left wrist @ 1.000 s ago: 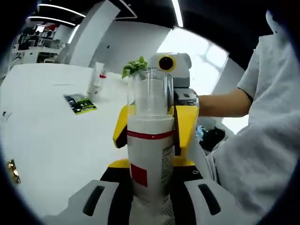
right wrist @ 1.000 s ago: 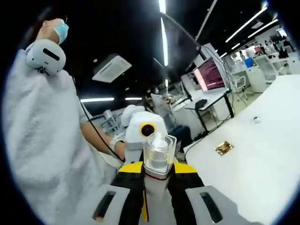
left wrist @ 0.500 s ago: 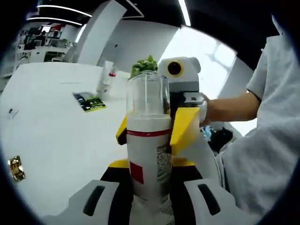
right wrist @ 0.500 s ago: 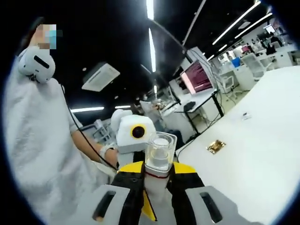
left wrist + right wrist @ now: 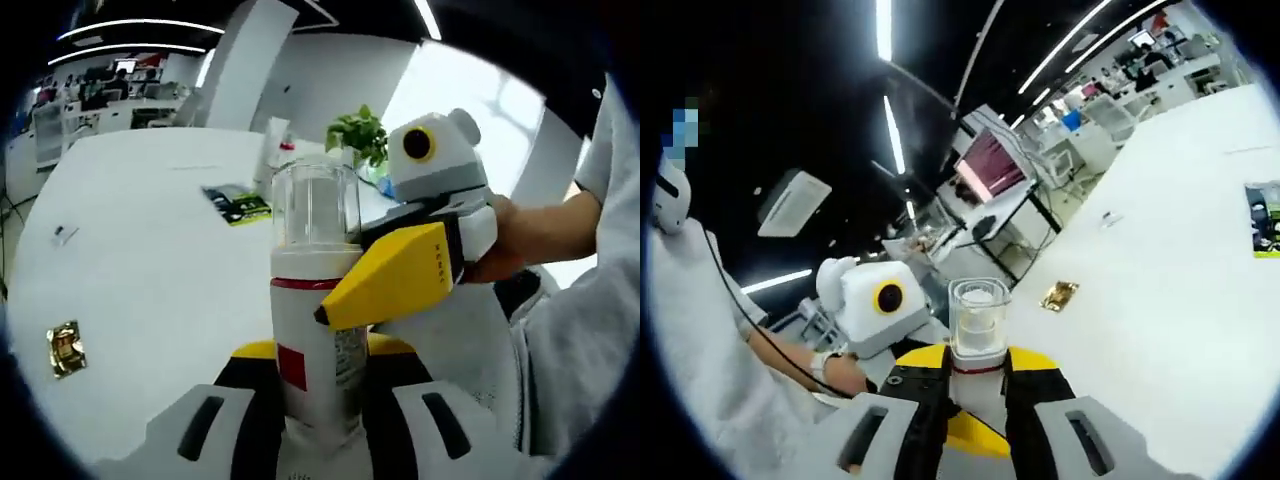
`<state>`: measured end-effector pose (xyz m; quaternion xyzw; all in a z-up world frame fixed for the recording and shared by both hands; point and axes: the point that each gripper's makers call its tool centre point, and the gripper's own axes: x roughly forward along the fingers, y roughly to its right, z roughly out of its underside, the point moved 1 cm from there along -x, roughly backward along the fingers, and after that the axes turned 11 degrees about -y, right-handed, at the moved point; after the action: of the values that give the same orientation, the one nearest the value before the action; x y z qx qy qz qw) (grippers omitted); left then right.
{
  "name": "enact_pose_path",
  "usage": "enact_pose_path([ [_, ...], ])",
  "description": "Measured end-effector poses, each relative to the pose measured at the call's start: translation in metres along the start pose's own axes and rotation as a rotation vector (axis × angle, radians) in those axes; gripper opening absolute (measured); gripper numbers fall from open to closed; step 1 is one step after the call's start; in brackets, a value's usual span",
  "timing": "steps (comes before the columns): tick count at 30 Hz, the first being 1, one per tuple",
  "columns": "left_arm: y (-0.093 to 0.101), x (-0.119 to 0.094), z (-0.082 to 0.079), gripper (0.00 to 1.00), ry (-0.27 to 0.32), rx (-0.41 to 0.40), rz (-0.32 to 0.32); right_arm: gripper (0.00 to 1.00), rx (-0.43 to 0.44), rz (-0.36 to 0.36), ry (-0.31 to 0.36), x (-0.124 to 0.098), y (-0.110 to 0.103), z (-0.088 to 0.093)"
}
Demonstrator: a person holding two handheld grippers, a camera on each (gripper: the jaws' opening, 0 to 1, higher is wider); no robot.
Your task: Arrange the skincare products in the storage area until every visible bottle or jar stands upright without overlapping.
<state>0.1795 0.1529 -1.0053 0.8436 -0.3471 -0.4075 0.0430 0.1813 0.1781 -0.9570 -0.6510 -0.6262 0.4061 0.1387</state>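
Here the white bottle [image 5: 315, 360] with its clear cap [image 5: 316, 205] and red band sits upright between my two tools, lifted above the white table [image 5: 140, 300]. In the left gripper view my left gripper [image 5: 318, 420] has its black jaws closed against the bottle's lower body, one on each side. The right gripper [image 5: 400, 280] comes in from the right of that view, its yellow jaw lying across the bottle's shoulder just under the cap, a hand [image 5: 520, 235] behind it.

In the right gripper view the same bottle [image 5: 977, 375] rises between my right gripper's [image 5: 975, 420] jaws, which press its sides below the cap [image 5: 977, 318] (so both tools grip it at once). The left gripper [image 5: 880, 300] shows behind it.

Farther out on the table lie a small gold packet [image 5: 65, 348], a green-and-black card [image 5: 238, 203], a white tube [image 5: 272, 150] standing beyond it, and a leafy plant [image 5: 360, 135].
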Motion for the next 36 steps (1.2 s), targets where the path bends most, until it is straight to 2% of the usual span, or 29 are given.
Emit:
enact_pose_path([
  [3, -0.004, 0.000, 0.001, 0.25, -0.006, -0.008, -0.024, 0.16, 0.081, 0.056, 0.025, 0.004, 0.006, -0.001],
  [6, -0.017, 0.000, 0.003, 0.25, -0.018, -0.033, -0.086, 0.17, 0.165, 0.109, 0.044, 0.009, 0.011, -0.001],
  [7, -0.021, 0.000, 0.005, 0.25, -0.028, -0.015, -0.122, 0.17, 0.161, 0.114, 0.049, 0.011, 0.011, -0.002],
  [10, -0.025, 0.002, 0.010, 0.25, -0.061, 0.012, -0.171, 0.18, 0.261, 0.131, 0.061, 0.016, 0.016, 0.001],
  [13, -0.028, 0.003, 0.014, 0.25, -0.084, 0.045, -0.217, 0.19, 0.285, 0.143, 0.067, 0.018, 0.020, 0.002],
  [18, -0.024, 0.005, 0.014, 0.25, -0.084, 0.113, -0.237, 0.19, 0.310, 0.172, 0.067, 0.015, 0.026, 0.007],
  [21, -0.020, 0.004, 0.010, 0.25, -0.063, 0.128, -0.215, 0.17, 0.202, 0.133, 0.054, 0.010, 0.019, 0.007],
  [22, -0.013, 0.005, 0.009, 0.25, -0.054, 0.110, -0.162, 0.17, 0.162, 0.127, 0.029, 0.010, 0.018, 0.009],
  [23, -0.012, 0.005, 0.008, 0.24, -0.049, 0.102, -0.147, 0.17, 0.112, 0.148, -0.002, 0.007, 0.021, 0.012],
  [24, -0.011, 0.006, 0.009, 0.24, -0.053, 0.108, -0.136, 0.16, 0.131, 0.100, -0.005, 0.008, 0.015, 0.012],
  [26, -0.003, 0.007, 0.006, 0.25, -0.038, 0.144, -0.096, 0.16, 0.059, 0.076, -0.041, 0.007, 0.011, 0.013],
  [28, -0.002, 0.006, 0.004, 0.25, -0.019, 0.166, -0.096, 0.16, 0.008, 0.076, -0.052, 0.005, 0.010, 0.012],
  [32, 0.007, 0.003, -0.001, 0.23, 0.011, 0.150, -0.021, 0.16, -0.131, 0.012, -0.117, 0.000, 0.001, 0.013],
  [36, 0.018, 0.002, -0.005, 0.23, 0.036, 0.141, 0.044, 0.16, -0.239, -0.066, -0.150, -0.004, -0.010, 0.012],
])
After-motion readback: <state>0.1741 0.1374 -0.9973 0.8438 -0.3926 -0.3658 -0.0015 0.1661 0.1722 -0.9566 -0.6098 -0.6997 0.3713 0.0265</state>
